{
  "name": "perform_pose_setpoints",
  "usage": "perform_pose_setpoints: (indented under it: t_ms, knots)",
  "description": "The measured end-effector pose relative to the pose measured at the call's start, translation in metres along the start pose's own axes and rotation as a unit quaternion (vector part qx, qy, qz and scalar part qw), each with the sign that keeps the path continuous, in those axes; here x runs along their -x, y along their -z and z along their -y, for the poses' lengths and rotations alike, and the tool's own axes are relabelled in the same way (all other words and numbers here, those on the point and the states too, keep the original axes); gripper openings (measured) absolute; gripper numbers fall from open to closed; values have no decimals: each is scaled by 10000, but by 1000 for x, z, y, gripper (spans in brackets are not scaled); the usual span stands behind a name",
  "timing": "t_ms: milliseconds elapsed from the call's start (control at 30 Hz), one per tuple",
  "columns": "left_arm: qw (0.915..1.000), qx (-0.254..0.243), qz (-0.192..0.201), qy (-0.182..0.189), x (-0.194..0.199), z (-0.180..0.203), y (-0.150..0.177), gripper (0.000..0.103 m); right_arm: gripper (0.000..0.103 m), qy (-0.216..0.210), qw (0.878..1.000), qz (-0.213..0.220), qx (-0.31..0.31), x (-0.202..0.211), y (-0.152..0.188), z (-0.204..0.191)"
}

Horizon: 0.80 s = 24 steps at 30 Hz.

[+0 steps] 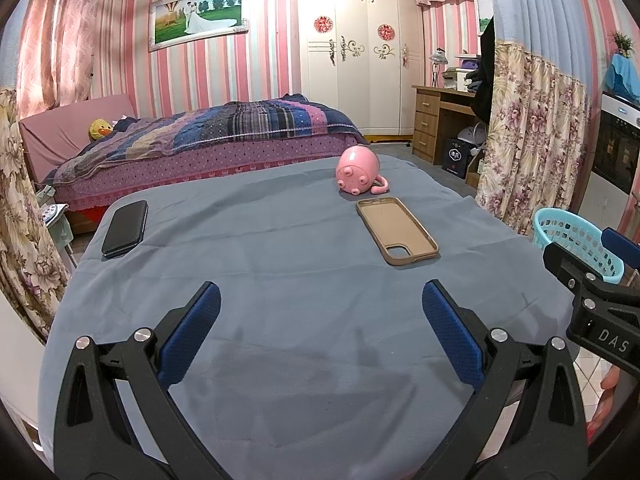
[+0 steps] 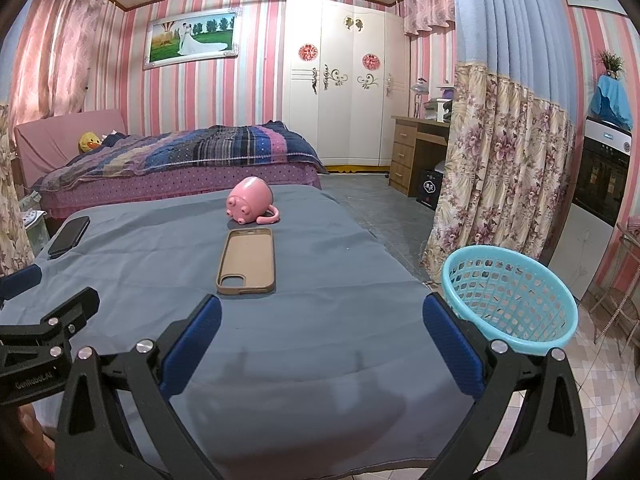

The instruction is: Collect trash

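A table under a grey-blue cloth [image 1: 280, 264] [image 2: 320, 320] carries a pink pig-shaped mug [image 1: 357, 170] [image 2: 250, 200] lying on its side, a tan phone case [image 1: 396, 230] [image 2: 247, 261] face up, and a black phone [image 1: 125, 228] [image 2: 70, 236] at the far left. A light-blue mesh basket [image 2: 512, 300] [image 1: 576, 244] sits at the table's right edge and looks empty. My left gripper [image 1: 320, 336] is open and empty above the near cloth. My right gripper [image 2: 320, 340] is open and empty, its right finger beside the basket.
A bed with a striped quilt [image 1: 208, 136] stands behind the table. A floral curtain [image 2: 500, 168] hangs to the right, with a wooden desk [image 2: 416, 152] and a white wardrobe [image 2: 344, 80] beyond. Tiled floor [image 2: 600, 380] lies to the right of the table.
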<state>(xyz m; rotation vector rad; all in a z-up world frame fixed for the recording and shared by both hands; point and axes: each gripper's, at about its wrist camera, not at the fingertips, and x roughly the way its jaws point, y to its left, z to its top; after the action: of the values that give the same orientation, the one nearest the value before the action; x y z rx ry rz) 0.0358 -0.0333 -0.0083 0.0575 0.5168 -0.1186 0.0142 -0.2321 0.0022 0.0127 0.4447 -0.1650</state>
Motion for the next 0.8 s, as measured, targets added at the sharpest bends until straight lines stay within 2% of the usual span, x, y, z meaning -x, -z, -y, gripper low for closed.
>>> perform_pose_setpoints:
  t_ms: [800]
  knots:
    - [10000,37,67,9,3,-4,-2,98,98,-59,10000,49,22,2,-2,-2]
